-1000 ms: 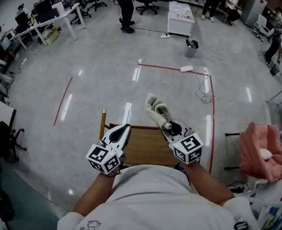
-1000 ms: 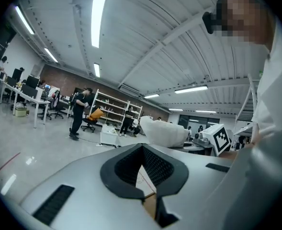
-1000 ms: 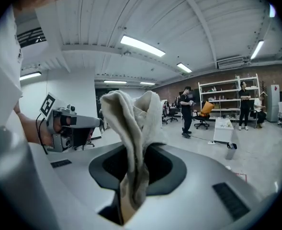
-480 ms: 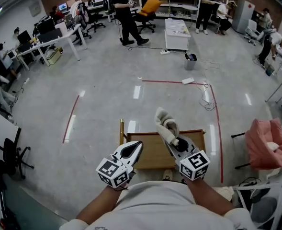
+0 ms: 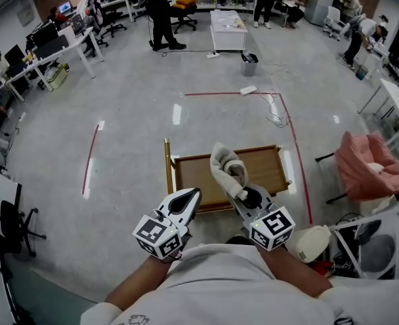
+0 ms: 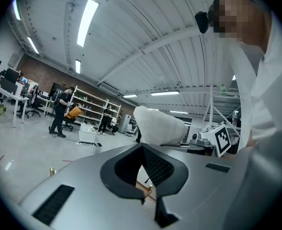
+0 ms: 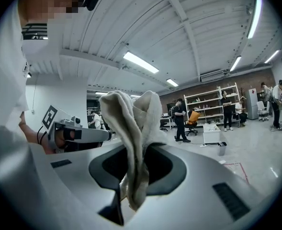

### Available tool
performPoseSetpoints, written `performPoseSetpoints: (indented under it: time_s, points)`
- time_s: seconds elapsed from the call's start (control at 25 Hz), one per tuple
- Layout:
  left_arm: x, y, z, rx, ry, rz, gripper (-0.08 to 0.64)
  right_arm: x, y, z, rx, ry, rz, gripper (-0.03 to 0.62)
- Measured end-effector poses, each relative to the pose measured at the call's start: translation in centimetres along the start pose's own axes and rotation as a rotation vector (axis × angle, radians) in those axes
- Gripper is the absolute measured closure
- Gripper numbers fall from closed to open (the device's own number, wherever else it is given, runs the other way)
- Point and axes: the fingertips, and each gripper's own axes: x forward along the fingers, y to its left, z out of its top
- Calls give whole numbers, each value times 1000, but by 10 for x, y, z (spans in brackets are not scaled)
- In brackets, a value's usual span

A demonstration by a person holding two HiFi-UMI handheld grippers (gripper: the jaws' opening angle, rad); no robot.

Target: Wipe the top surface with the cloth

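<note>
**Table (image 5: 199, 173) shifted fully into view, cloth (image 5: 227, 170) held up**

You drew back since a second ago, and the wooden table showed whole ahead of you. Your right gripper (image 5: 242, 193) clamped the cream cloth, which stood bunched above the table's near edge. Your left gripper (image 5: 193, 195), just beside it, was closed and empty.
</note>
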Motion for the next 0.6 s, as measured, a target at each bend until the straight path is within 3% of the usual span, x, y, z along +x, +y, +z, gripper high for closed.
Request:
performPoseSetpoints:
  time_s: [0.32,0.6]
  points:
    - [5,-78,-15,4,-27,6,552,-79,14,-9,-6,-27,16,511]
    - [14,-104,-8,-14,-14,6,552,-110,15,1,36,-24,-7,511]
